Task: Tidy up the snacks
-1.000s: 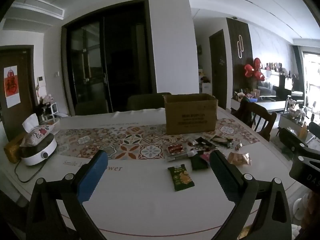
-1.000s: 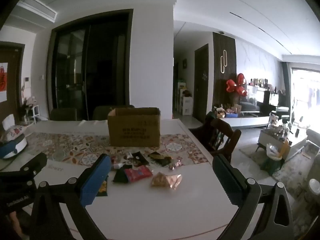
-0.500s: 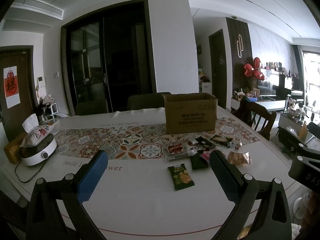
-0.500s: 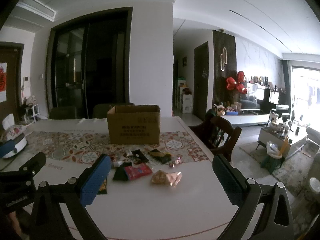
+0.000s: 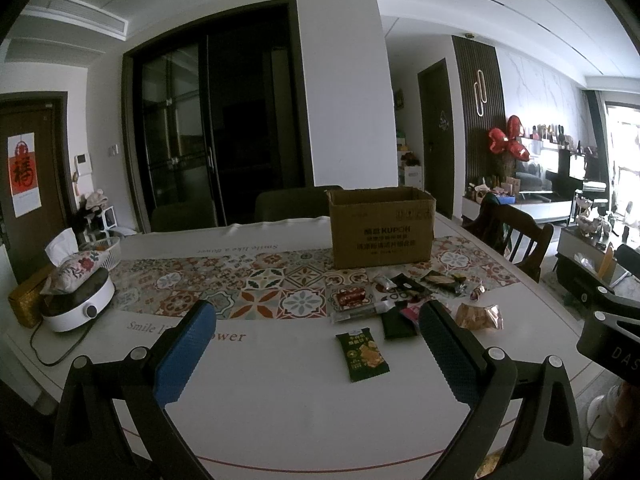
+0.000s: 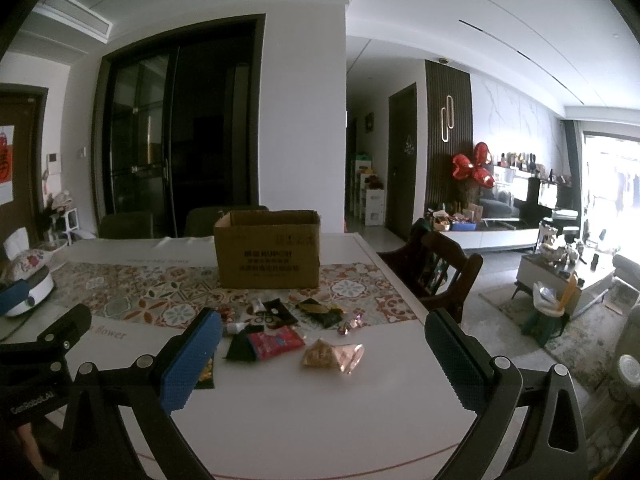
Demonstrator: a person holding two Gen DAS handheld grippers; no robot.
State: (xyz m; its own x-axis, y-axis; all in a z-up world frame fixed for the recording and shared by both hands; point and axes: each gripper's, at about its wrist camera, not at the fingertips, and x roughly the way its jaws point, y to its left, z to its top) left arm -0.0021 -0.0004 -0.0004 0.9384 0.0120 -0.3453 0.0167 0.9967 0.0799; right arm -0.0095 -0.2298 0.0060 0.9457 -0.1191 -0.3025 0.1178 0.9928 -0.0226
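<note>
On the white table (image 5: 280,392), a cardboard box (image 5: 382,226) marked "KUPOH" stands beyond both wide-open, empty grippers; the left gripper (image 5: 318,338) frames a green snack packet (image 5: 362,355), the right gripper (image 6: 322,346) a gold wrapper (image 6: 334,355).

Brown cardboard box (image 5: 382,226), green snack packet (image 5: 362,355), floral-tiled table runner (image 5: 256,294), blue fingers (image 5: 186,354), white table (image 5: 280,400)
</note>
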